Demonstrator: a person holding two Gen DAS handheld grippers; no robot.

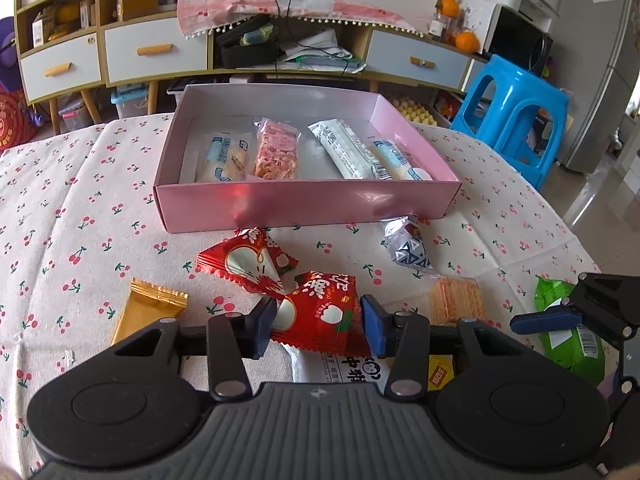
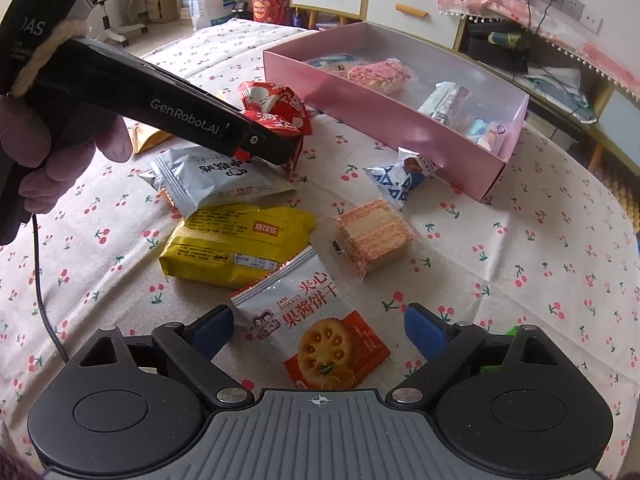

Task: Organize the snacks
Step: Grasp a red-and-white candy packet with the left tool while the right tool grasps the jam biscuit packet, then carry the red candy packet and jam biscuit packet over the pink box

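Note:
My left gripper [image 1: 318, 330] is shut on a red snack packet [image 1: 320, 312], its blue pads pressing both sides of it just above the cherry-print tablecloth. A second red packet [image 1: 244, 264] lies right behind it. Beyond them stands the pink box [image 1: 304, 208] with several wrapped snacks inside. My right gripper [image 2: 318, 334] is open, its fingers either side of a white and orange jam biscuit packet [image 2: 320, 332] lying flat on the cloth. In the right wrist view the left gripper's black body [image 2: 160, 112] reaches over a silver packet [image 2: 216, 176].
Loose snacks on the cloth: a gold packet [image 1: 148, 312], a blue-white packet [image 1: 408, 248], a wafer block [image 1: 456, 300], a green packet [image 1: 572, 344], a yellow packet [image 2: 240, 240]. A blue stool [image 1: 516, 112] and a drawer cabinet [image 1: 156, 52] stand beyond the table.

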